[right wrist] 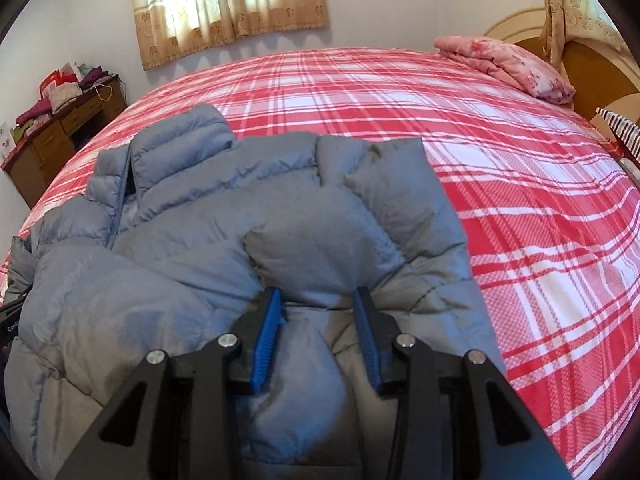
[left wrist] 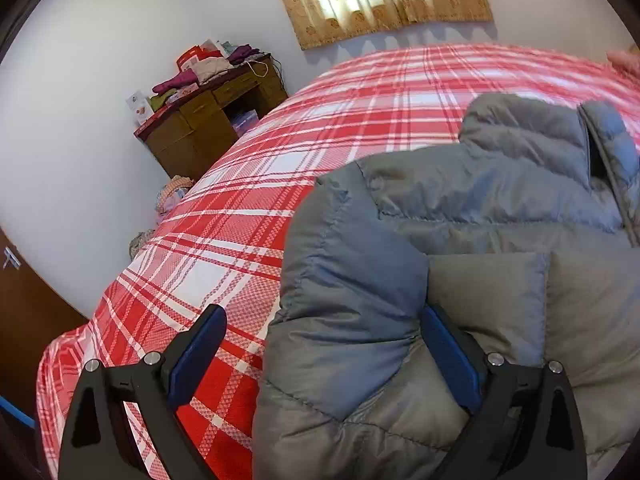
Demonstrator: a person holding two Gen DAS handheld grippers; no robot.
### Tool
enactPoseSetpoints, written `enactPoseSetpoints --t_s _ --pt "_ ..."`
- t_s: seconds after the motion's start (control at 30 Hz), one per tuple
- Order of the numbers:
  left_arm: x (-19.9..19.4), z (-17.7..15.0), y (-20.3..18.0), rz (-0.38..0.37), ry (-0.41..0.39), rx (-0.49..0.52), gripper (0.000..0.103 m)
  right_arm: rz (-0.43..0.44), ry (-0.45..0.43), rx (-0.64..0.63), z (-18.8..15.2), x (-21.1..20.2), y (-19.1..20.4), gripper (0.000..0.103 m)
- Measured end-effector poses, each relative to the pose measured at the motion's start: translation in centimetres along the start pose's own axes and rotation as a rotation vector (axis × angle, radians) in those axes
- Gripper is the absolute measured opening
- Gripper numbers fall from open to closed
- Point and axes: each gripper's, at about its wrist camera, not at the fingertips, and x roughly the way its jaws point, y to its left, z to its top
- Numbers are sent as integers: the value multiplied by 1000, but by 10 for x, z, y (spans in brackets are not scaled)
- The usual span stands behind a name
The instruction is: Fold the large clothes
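The bed filled most of what I saw from both wrists, its red and white plaid cover stretched flat from the foot to the wooden headboard. On its near half lay the grey-blue puffer jacket, front up, collar toward the curtained window, with its sleeves drawn in over the body. Against the far wall to the left stood a brown desk piled with folded clothes and boxes. A pink folded blanket sat at the head of the bed, well apart from the jacket.

My left gripper was spread wide over the jacket's left edge, one blue pad above the plaid cover and the other against the quilted fabric, gripping nothing. My right gripper sat narrower, its jaws parted on either side of a puffy fold of the sleeve. From that view I could not tell whether the pads were pinching the fabric or merely flanking it.
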Motion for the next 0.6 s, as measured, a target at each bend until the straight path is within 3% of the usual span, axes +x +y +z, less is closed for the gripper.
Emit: enactPoseSetpoints --t_s 0.6 --pt "4 -2 4 -24 17 -17 99 -50 0 -38 -4 2 11 42"
